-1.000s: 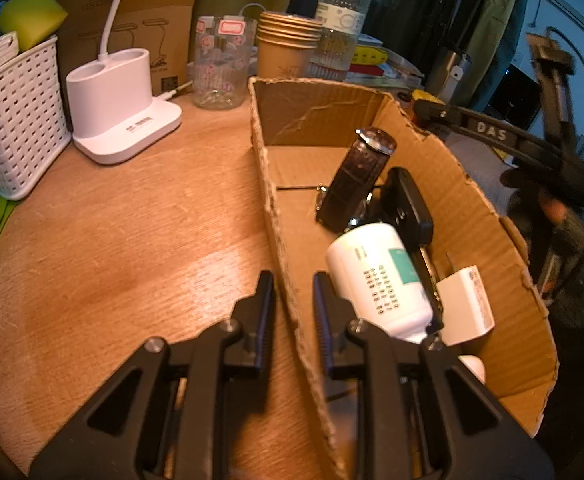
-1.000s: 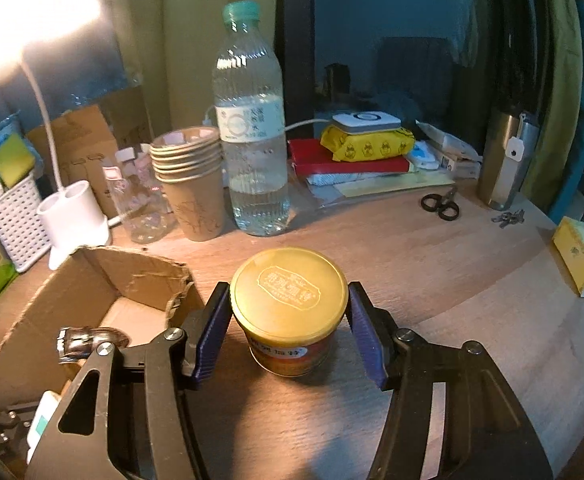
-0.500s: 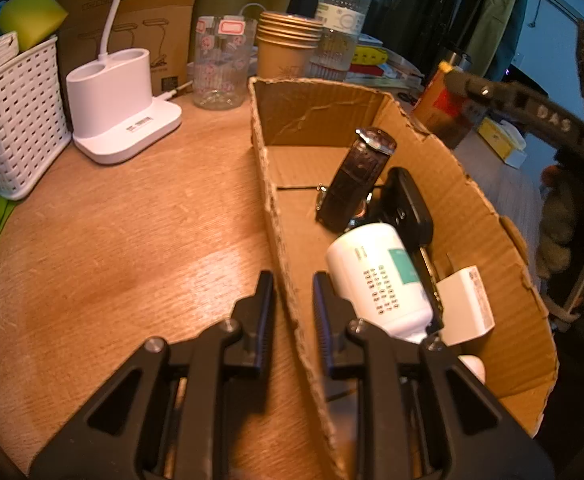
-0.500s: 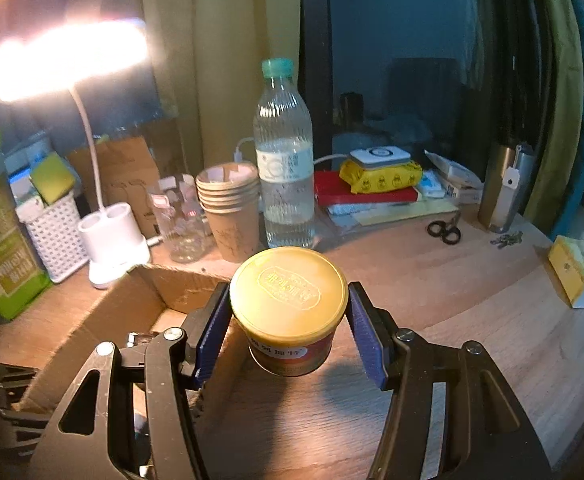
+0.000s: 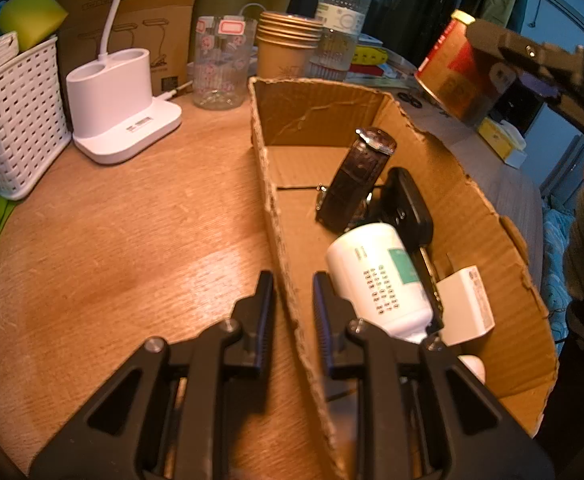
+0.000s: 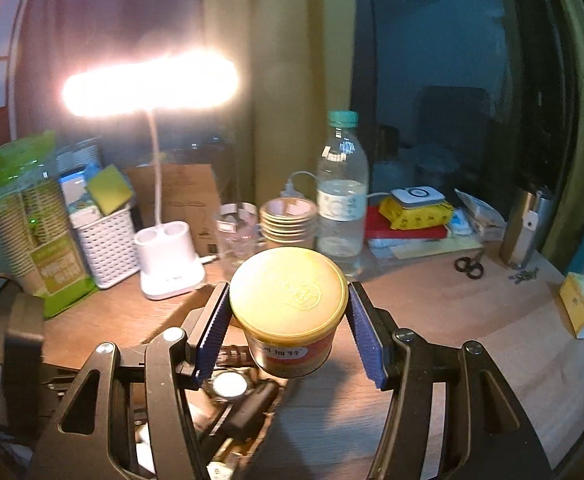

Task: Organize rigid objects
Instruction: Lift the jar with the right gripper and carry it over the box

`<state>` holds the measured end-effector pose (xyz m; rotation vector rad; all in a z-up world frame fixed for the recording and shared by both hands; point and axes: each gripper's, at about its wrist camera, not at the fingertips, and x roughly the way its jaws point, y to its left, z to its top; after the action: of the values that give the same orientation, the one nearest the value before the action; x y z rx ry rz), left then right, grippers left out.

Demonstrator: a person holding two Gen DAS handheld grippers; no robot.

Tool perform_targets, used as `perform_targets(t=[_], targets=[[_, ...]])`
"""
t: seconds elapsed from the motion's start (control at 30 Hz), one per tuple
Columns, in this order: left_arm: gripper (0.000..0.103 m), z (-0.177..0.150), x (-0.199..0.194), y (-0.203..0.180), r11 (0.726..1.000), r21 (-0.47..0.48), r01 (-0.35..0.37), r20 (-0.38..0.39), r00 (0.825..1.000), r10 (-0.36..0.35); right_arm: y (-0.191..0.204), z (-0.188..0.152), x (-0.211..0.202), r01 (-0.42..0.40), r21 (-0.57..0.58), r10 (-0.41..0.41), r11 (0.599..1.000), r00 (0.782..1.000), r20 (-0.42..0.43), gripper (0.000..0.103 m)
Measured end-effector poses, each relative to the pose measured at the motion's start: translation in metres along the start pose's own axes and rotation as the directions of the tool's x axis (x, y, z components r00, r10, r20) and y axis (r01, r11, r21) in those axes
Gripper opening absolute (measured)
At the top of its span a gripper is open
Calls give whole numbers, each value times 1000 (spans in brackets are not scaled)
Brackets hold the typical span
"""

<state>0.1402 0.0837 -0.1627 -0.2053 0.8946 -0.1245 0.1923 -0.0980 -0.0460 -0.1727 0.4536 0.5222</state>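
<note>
Lifted off the wooden table since a second ago: yellow-lidded can, clamped between the blue pads of the right gripper, hanging above the near edge of the cardboard box. Unmoved: left gripper, pinched narrow on the box's left wall. Just beyond its right finger, inside: white bottle, black key fob, brown watch.

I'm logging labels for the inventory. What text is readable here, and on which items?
None reads cleanly.
Can in the right gripper: embossed lid and Chinese label, too blurred.
White bottle in the cardboard box: print too small.
Water bottle, lamp base sticker, white adapter: unreadable.
</note>
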Motion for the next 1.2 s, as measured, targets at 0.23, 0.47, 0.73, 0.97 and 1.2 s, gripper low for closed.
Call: perform_targets(t=[0.23, 0.47, 0.73, 0.97, 1.2], targets=[[21, 0, 0, 0, 1000, 0, 0, 0, 1000, 0, 22, 0, 0, -45, -50, 45, 998, 999, 2, 61], [21, 0, 0, 1, 1000, -1, 0, 0, 1000, 0, 38, -3, 6, -81, -76, 80, 994, 997, -15, 61], [21, 0, 0, 0, 1000, 0, 0, 0, 1000, 0, 42, -4, 10, -103, -90, 101, 991, 994, -32, 61], [21, 0, 0, 0, 1000, 0, 0, 0, 1000, 0, 49, -4, 23, -124, -119, 118, 985, 992, -53, 61], [21, 0, 0, 0, 1000, 0, 0, 0, 1000, 0, 59, -11, 33, -173, -138, 159, 975, 981, -107, 61]])
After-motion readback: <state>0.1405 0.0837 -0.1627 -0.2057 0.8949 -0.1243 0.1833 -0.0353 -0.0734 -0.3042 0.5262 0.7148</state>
